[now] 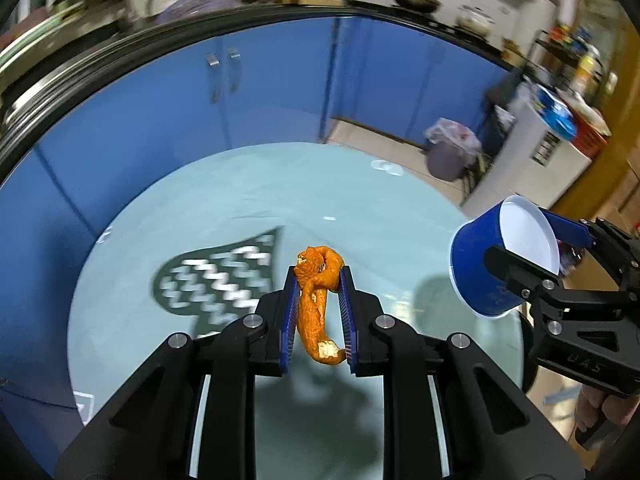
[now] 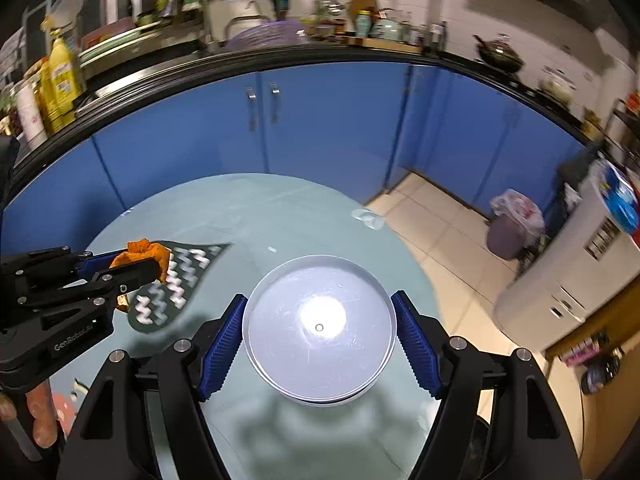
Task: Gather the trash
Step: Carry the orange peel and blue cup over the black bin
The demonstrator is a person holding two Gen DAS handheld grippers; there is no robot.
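Note:
My left gripper [image 1: 319, 276] is shut on a strip of orange peel [image 1: 316, 304] and holds it above the round pale-green glass table [image 1: 360, 208]. The peel hangs down between the blue pads. My right gripper [image 2: 320, 332] is shut on a blue paper cup [image 1: 492, 264], white inside, whose bottom fills the right wrist view [image 2: 320, 328]. In the left wrist view the cup is tilted with its open mouth toward the left gripper, off to the right of the peel. The left gripper with the peel also shows in the right wrist view [image 2: 140, 260], to the left of the cup.
A dark mat with a white zigzag pattern [image 1: 220, 280] lies on the table left of centre. Blue kitchen cabinets [image 1: 280, 92] stand behind the table. A bin lined with a plastic bag [image 1: 452, 148] stands on the tiled floor at the right, beside a white appliance [image 2: 580, 264].

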